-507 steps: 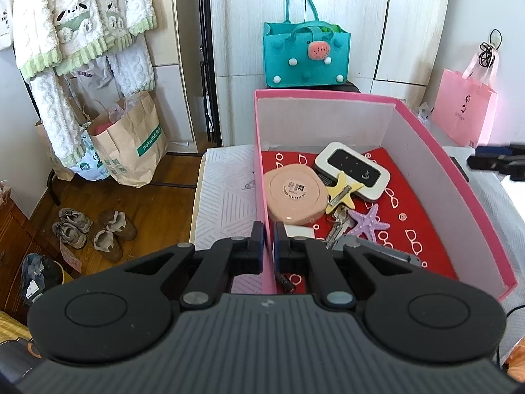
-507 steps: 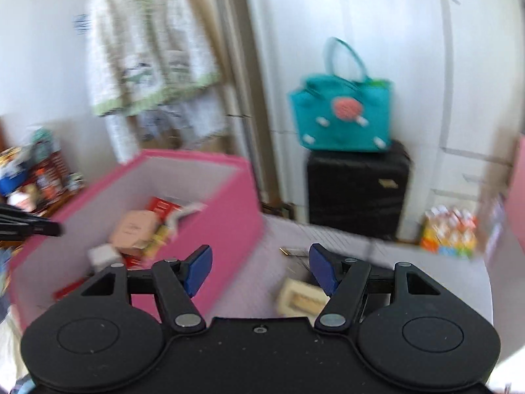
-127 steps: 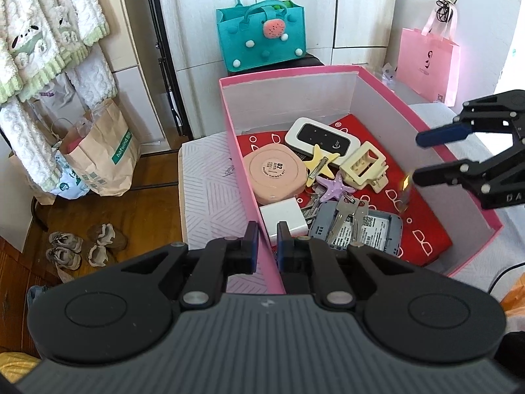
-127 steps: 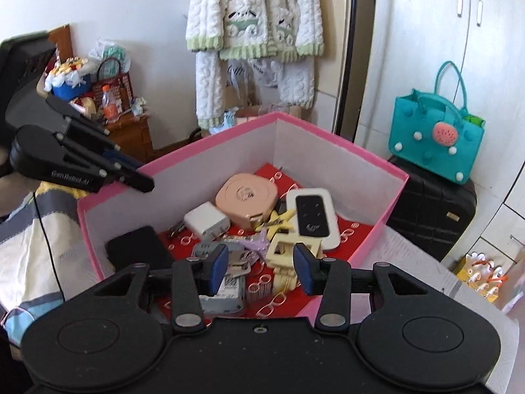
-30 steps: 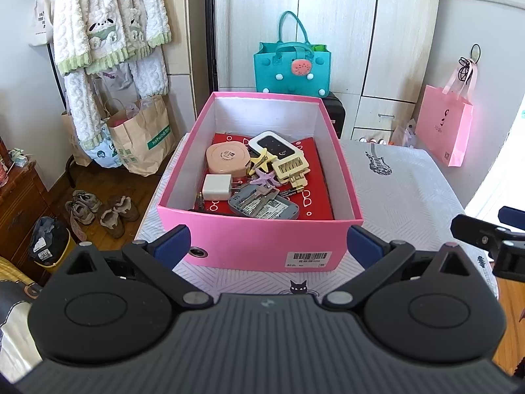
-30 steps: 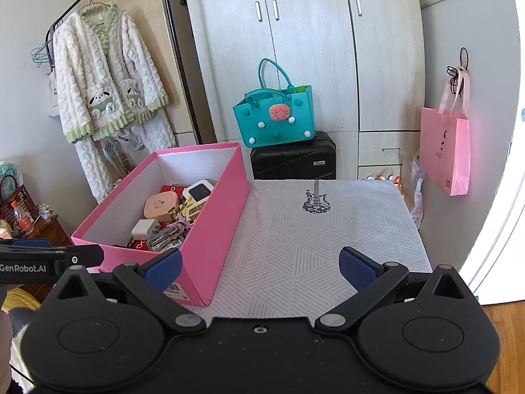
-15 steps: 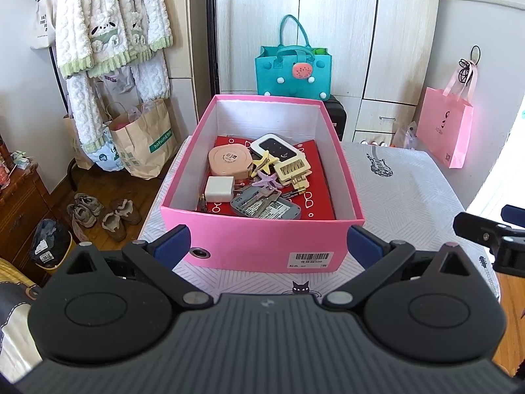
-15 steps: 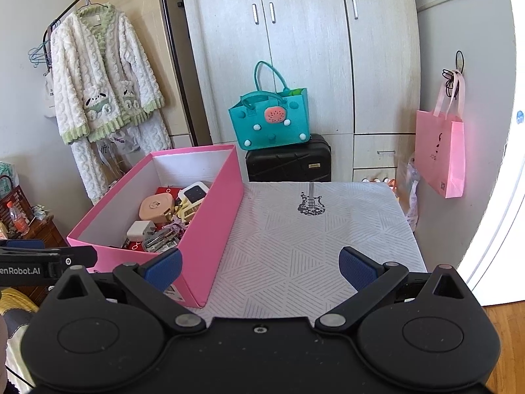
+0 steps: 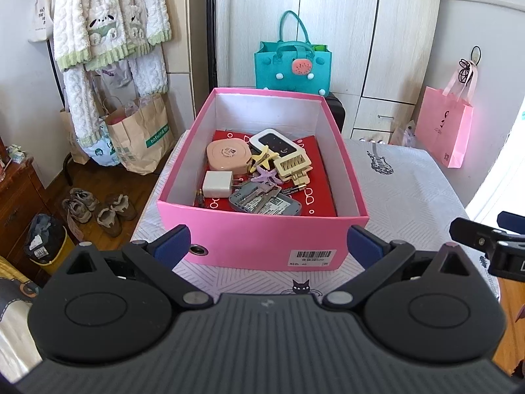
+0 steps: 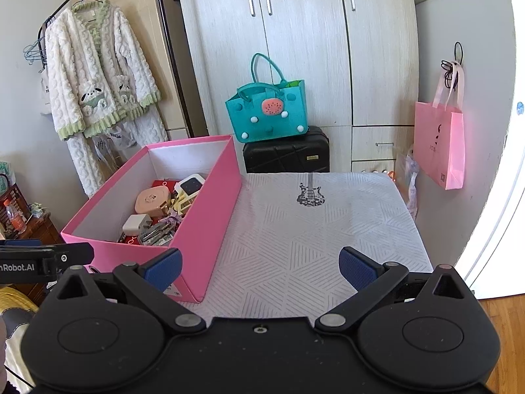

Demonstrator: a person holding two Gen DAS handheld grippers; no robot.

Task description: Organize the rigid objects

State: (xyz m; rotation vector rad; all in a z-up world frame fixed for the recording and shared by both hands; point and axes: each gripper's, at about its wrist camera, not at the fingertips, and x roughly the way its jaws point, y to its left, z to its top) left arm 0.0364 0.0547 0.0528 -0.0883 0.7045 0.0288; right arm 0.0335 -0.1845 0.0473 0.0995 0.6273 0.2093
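A pink box point(image 9: 262, 234) point(image 10: 210, 210) stands on the patterned table point(image 10: 315, 229). Inside it lie a round peach case point(image 9: 227, 157), a white router point(image 9: 275, 142), a cream hair clip point(image 9: 293, 165), a white charger point(image 9: 217, 184), star clips point(image 9: 266, 174), keys and a grey device point(image 9: 264, 201). My left gripper point(image 9: 267, 246) is open, back from the box's near wall, holding nothing. My right gripper point(image 10: 259, 267) is open over the table's near edge, right of the box, also holding nothing. The right gripper's finger point(image 9: 475, 236) shows at the left wrist view's right edge.
A teal bag point(image 10: 267, 111) sits on a black suitcase point(image 10: 287, 152) behind the table. A pink bag point(image 10: 439, 146) hangs on the right wall. A paper bag point(image 9: 139, 136) and shoes point(image 9: 98, 208) are on the floor at left. Wardrobe doors point(image 10: 295, 42) stand behind.
Both grippers have drawn slightly further back and up from the box over the last second. Earlier the left gripper was shut at the box wall; now it is open.
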